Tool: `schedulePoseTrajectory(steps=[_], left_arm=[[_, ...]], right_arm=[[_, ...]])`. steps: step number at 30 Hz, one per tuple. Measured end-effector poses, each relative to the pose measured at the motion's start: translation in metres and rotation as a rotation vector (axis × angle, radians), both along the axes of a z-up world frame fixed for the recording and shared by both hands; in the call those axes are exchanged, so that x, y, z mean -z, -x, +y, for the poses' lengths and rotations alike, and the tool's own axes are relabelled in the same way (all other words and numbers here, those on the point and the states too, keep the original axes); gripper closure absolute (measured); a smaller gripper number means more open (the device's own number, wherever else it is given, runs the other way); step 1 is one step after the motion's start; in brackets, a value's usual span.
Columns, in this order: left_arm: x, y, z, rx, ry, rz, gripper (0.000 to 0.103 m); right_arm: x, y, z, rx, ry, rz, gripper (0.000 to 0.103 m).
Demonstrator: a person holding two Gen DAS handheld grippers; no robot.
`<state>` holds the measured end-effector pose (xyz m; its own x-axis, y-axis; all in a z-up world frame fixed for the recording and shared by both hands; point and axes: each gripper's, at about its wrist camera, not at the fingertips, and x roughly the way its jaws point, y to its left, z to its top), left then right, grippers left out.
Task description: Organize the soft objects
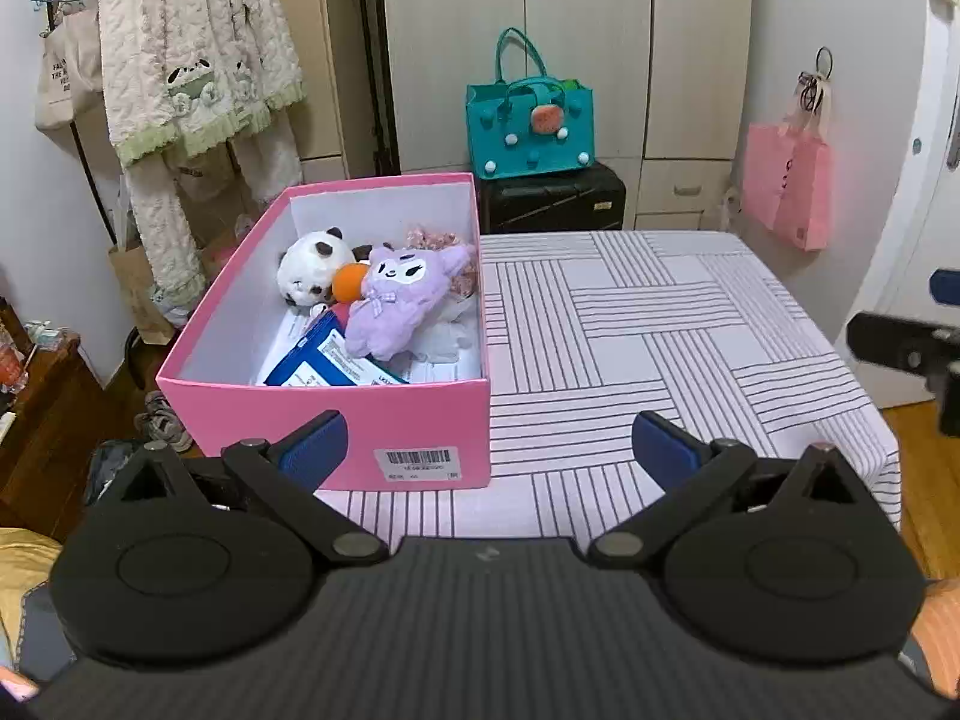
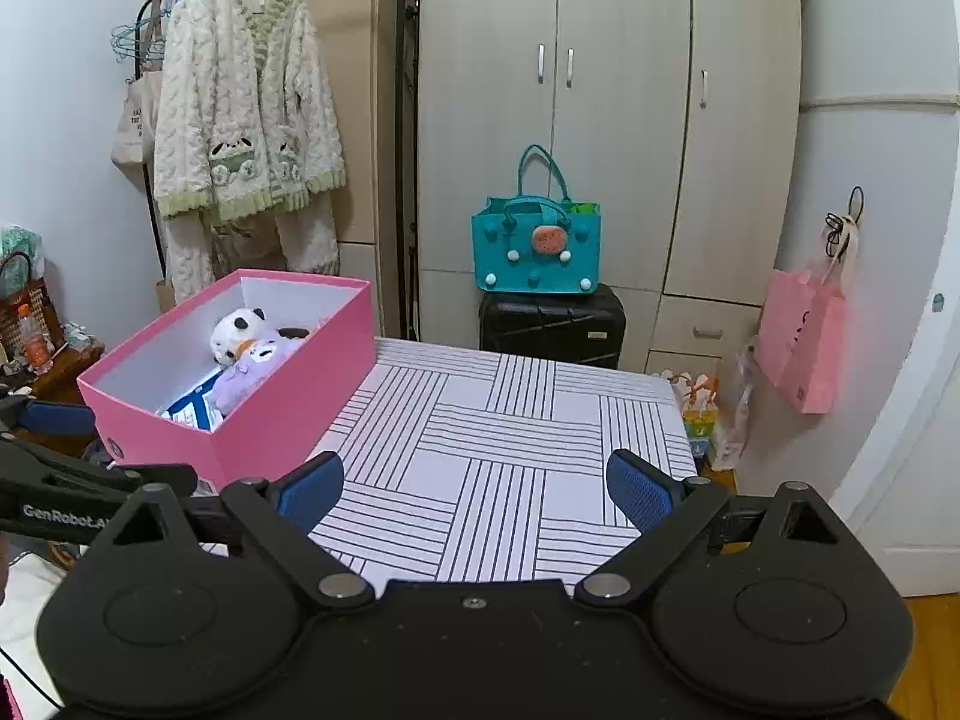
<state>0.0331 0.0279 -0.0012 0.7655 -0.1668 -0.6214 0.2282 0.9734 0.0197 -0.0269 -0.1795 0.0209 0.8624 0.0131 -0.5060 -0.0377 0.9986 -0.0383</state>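
A pink box stands on the left part of the striped table. Inside lie a purple plush, a white panda plush, an orange ball and a blue packet. My left gripper is open and empty, just in front of the box's near wall. My right gripper is open and empty over the table's near edge, right of the box. The purple plush and the panda also show in the right wrist view.
A teal bag sits on a black suitcase behind the table, before a wardrobe. A fluffy robe hangs at the left. Pink bags hang on the right wall. The left gripper's arm shows at the left.
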Motion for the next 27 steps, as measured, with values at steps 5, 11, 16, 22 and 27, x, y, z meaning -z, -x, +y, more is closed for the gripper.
schedulePoseTrajectory(steps=[5, 11, 16, 22, 27], left_arm=[[0.001, 0.003, 0.002, -0.004, 0.009, -0.028, 0.000], [0.001, 0.005, 0.005, -0.019, 0.021, -0.063, 0.000], [0.004, 0.007, 0.006, -0.040, 0.019, -0.102, 0.000], [0.006, 0.006, 0.007, -0.046, 0.022, -0.110, 0.000], [0.009, 0.008, 0.008, -0.063, 0.021, -0.116, 0.000]], right_arm=[[0.003, 0.002, 0.001, 0.012, -0.001, -0.009, 0.006], [0.006, 0.001, -0.003, 0.024, -0.006, -0.033, 0.006], [0.007, 0.002, -0.003, 0.042, 0.008, -0.048, 0.006], [0.007, 0.003, -0.005, 0.047, -0.009, -0.064, 0.006], [0.012, 0.002, -0.002, 0.060, 0.008, -0.073, 0.006]])
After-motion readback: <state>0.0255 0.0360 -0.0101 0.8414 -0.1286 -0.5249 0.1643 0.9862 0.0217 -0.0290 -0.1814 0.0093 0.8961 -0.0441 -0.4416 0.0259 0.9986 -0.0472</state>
